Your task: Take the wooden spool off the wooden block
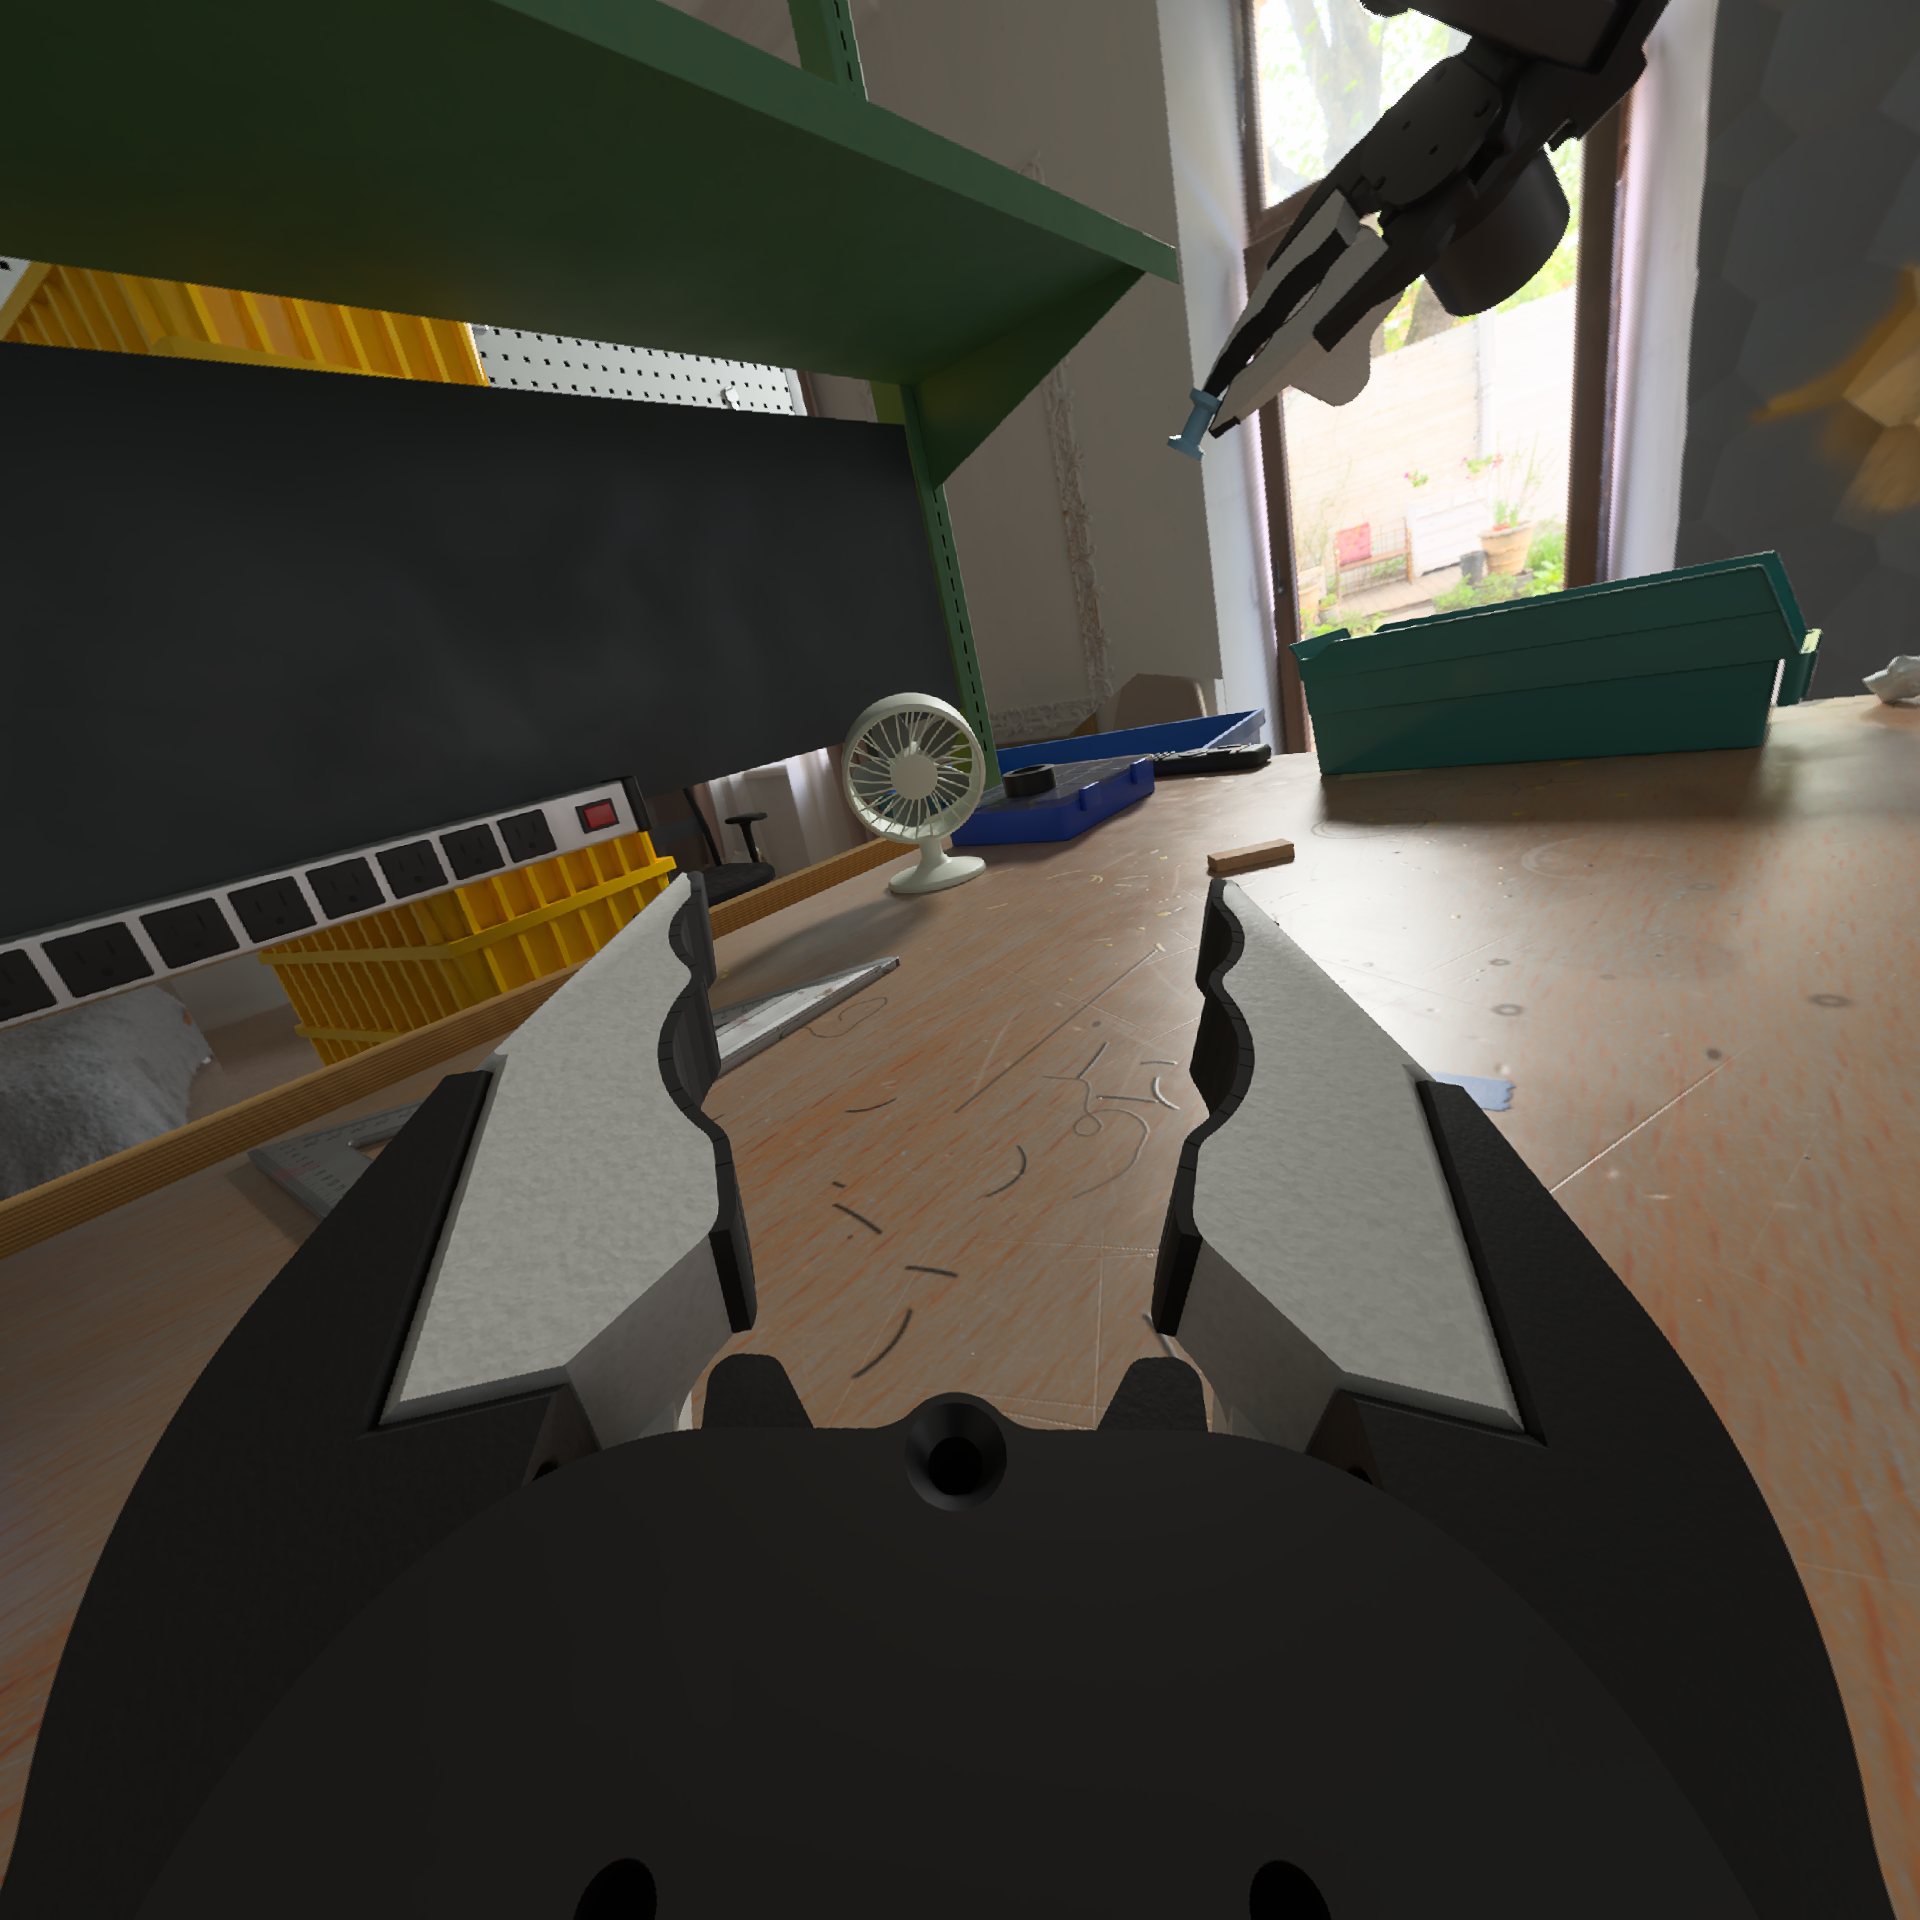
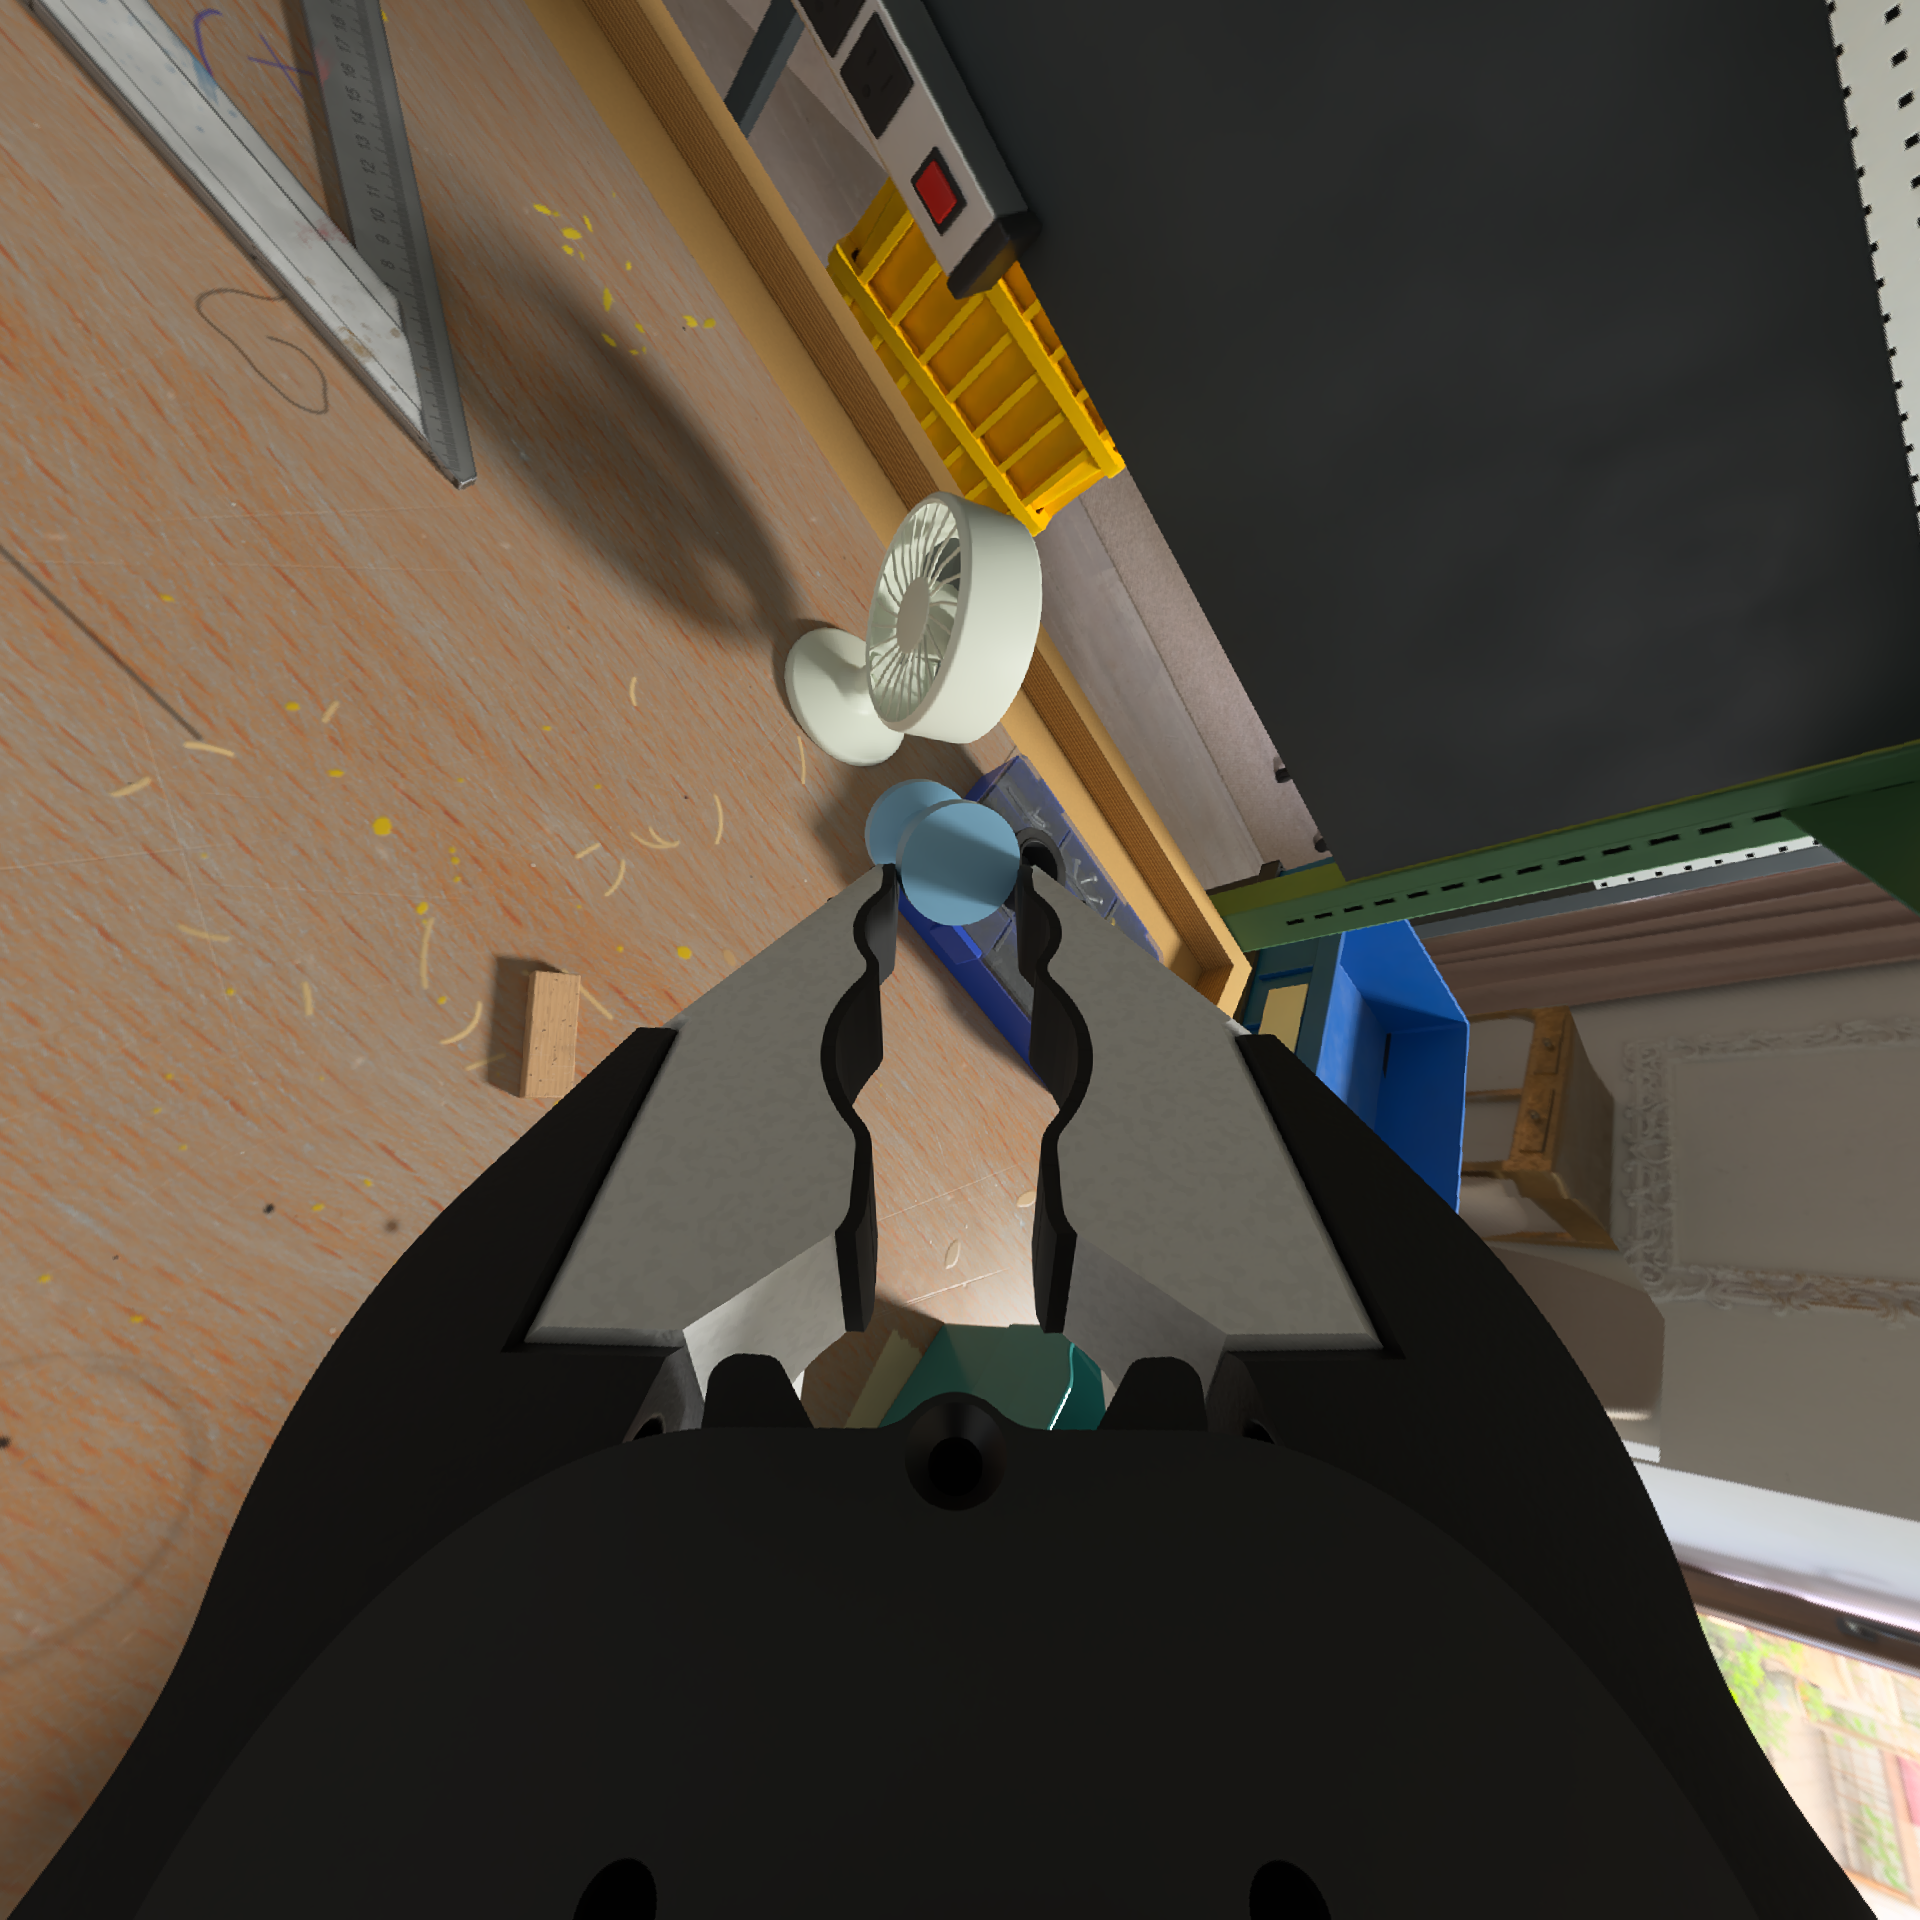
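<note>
The spool point(image 2: 940, 854) is light blue and is held at my right gripper's point(image 2: 954, 883) fingertips, high above the table. In the left wrist view the spool point(image 1: 1193, 424) hangs from the right gripper point(image 1: 1231, 410) in the air at upper right. The wooden block point(image 1: 1250, 855) lies flat on the wooden table, bare on top; in the right wrist view the block point(image 2: 549, 1033) lies far below the spool, to its left. My left gripper point(image 1: 954, 904) is open and empty, low over the table, short of the block.
A white desk fan point(image 1: 914, 781) stands left of the block. A blue tray point(image 1: 1081, 790) and a teal bin point(image 1: 1548, 675) sit at the back. Metal squares point(image 2: 312, 218), a power strip point(image 1: 312, 883), yellow bins point(image 1: 468, 956) and green shelving point(image 1: 623, 187) lie to the left.
</note>
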Available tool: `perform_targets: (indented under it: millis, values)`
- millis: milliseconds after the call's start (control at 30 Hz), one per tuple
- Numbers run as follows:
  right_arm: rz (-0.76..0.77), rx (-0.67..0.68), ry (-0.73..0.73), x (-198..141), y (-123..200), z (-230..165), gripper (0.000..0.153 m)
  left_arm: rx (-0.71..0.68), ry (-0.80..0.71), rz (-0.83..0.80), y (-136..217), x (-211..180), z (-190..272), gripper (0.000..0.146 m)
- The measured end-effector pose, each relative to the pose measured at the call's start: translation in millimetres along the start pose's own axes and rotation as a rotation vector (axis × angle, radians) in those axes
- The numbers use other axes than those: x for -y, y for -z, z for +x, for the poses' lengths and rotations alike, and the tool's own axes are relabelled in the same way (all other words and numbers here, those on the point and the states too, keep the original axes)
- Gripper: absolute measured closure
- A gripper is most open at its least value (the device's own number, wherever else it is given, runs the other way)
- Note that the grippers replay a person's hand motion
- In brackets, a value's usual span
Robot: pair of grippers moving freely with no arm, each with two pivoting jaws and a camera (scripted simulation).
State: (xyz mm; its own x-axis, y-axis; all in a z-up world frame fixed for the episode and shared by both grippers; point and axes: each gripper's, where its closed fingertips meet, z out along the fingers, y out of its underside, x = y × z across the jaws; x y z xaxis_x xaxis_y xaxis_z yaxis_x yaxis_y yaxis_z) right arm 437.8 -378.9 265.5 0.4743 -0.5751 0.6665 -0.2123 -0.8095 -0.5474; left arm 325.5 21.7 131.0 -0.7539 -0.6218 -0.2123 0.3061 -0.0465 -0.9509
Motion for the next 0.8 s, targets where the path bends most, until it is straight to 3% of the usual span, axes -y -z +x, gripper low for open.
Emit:
perform_targets:
  millis: [200,433,800]
  values:
    - [0.011,0.025,-0.015,-5.5,-14.6,-10.0,0.130,-0.007,-0.010,-0.005,-0.3,-0.6,1.7,0.053]
    - [-0.006,0.074,-0.099,-36.9,-42.9,-33.9,0.130,-0.007,-0.007,-0.006,-0.5,-0.9,1.4,0.053]
    - [-0.245,0.200,-0.221,-116.5,-85.4,-79.6,0.130,-0.011,-0.010,-0.010,-0.9,-1.7,2.0,0.054]
